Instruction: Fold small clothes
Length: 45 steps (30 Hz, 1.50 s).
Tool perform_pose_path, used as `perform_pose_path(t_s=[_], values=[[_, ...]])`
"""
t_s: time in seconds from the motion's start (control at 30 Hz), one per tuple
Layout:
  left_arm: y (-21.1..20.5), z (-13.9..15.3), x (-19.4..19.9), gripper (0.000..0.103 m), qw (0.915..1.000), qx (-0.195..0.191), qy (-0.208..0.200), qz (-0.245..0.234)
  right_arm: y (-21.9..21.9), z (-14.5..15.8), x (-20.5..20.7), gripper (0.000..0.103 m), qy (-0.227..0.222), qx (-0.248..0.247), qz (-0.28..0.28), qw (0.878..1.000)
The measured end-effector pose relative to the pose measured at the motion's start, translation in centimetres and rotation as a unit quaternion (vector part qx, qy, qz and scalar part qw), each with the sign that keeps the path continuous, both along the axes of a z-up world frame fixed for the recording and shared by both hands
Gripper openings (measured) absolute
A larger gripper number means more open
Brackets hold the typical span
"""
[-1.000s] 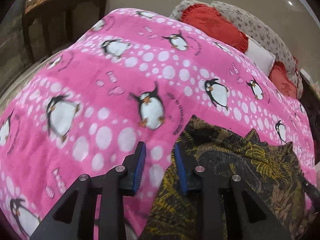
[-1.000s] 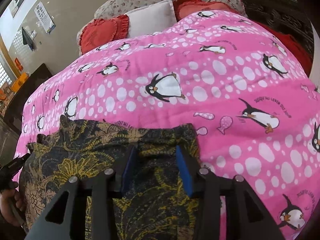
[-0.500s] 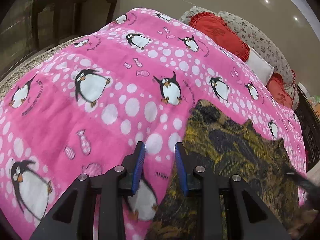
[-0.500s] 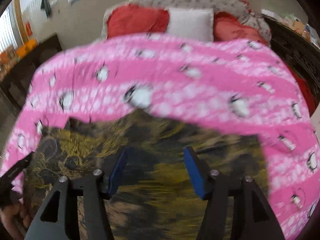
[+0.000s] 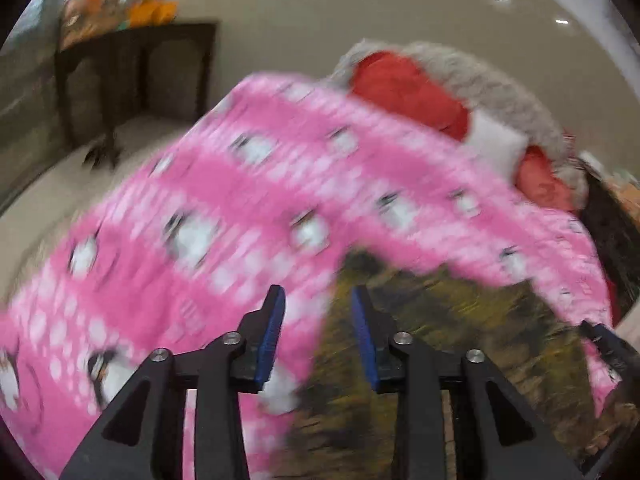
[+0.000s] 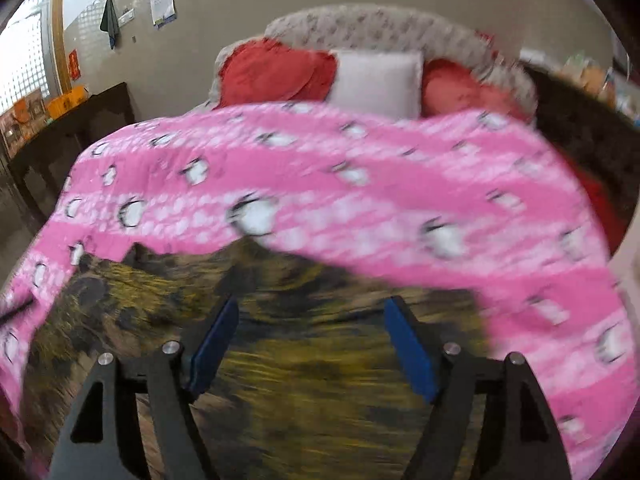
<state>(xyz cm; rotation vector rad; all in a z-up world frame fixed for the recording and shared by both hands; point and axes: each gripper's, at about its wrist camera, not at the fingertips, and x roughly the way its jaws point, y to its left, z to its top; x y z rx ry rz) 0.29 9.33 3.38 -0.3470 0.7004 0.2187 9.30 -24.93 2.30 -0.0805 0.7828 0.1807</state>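
Note:
A dark garment with a yellow leaf print [image 6: 280, 344] lies spread on the pink penguin blanket [image 6: 360, 184] at the near edge of the bed. It also shows in the left wrist view [image 5: 460, 344], at the right. My left gripper [image 5: 318, 304] is open and empty, above the garment's left edge, with the blanket below its left finger. My right gripper [image 6: 312, 312] is wide open and empty, above the middle of the garment. Both views are blurred by motion.
Red cushions [image 6: 276, 72] and a white pillow [image 6: 376, 80] lie at the head of the bed against a floral headboard [image 6: 380, 28]. A dark wooden table [image 5: 136, 76] stands left of the bed. Dark furniture [image 6: 580, 136] stands along the right side.
Both grippers have pulled back and up from the garment. The right jaws have opened wider. The left jaws stay about as open as before.

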Motion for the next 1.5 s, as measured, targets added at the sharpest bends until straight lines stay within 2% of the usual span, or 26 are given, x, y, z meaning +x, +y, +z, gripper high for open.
perform_pose_path(t_s=[0.03, 0.07, 0.17, 0.27, 0.3, 0.33, 0.37, 0.4, 0.47, 0.67, 0.8, 1.1, 1.17, 1.27, 1.37, 1.5], values=[[-1.4, 0.8, 0.7, 0.028, 0.9996, 0.001, -0.01, -0.025, -1.0, 0.6, 0.6, 0.079, 0.004, -0.008, -0.006, 1.0], [-3.1, 1.2, 1.9, 0.033, 0.998, -0.003, -0.013, -0.062, -1.9, 0.6, 0.9, 0.079, 0.012, -0.009, -0.009, 1.0], [-7.7, 0.8, 5.5, 0.033, 0.9903, 0.011, 0.02, -0.137, -3.0, -0.5, 2.1, 0.079, 0.037, 0.002, -0.005, 0.999], [-9.8, -2.0, 8.1, 0.033, 0.9826, 0.013, 0.069, -0.172, -2.6, -4.4, 2.3, 0.079, 0.084, -0.017, 0.009, 0.996], [-9.8, -4.0, 8.7, 0.033, 0.9804, 0.021, 0.091, -0.173, -2.5, -5.7, 2.3, 0.08, 0.097, -0.029, 0.012, 0.995], [-9.4, -5.9, 8.8, 0.033, 0.9793, 0.027, 0.11, -0.168, -2.5, -5.6, 2.2, 0.082, 0.087, -0.029, 0.011, 0.996], [-8.6, -7.1, 8.2, 0.033, 0.9807, 0.014, 0.089, -0.174, -2.6, -5.3, 2.1, 0.085, 0.081, -0.024, 0.008, 0.996], [-8.2, -7.0, 7.6, 0.033, 0.9823, -0.002, 0.068, -0.175, -2.7, -5.3, 2.2, 0.086, 0.082, -0.02, 0.004, 0.996], [-7.6, -6.9, 7.4, 0.033, 0.9828, -0.019, 0.062, -0.173, -2.7, -5.4, 2.2, 0.086, 0.08, -0.018, 0.003, 0.997], [-7.8, -7.1, 7.5, 0.036, 0.9825, -0.018, 0.061, -0.175, -3.6, -5.4, 2.6, 0.087, 0.077, 0.018, -0.002, 0.997], [-7.3, -7.3, 7.7, 0.037, 0.9827, -0.032, 0.057, -0.173, -3.7, -5.4, 2.4, 0.087, 0.075, 0.019, -0.003, 0.997], [-7.4, -7.2, 7.9, 0.039, 0.9823, -0.033, 0.057, -0.175, -3.7, -5.5, 2.5, 0.088, 0.077, 0.026, -0.001, 0.997], [-7.5, -7.2, 7.8, 0.041, 0.9817, -0.033, 0.058, -0.178, -3.7, -5.5, 2.6, 0.091, 0.082, 0.025, 0.003, 0.996], [-8.0, -7.0, 7.9, 0.049, 0.9799, -0.025, 0.064, -0.187, -3.1, -5.7, 3.1, 0.102, 0.101, 0.02, 0.024, 0.994], [-8.3, -7.0, 8.3, 0.061, 0.9766, -0.031, 0.066, -0.202, -2.1, -5.9, 3.0, 0.103, 0.104, -0.012, 0.024, 0.994], [-8.3, -7.1, 8.5, 0.067, 0.9738, -0.043, 0.065, -0.214, -1.2, -5.8, 2.5, 0.103, 0.094, -0.045, 0.016, 0.994]])
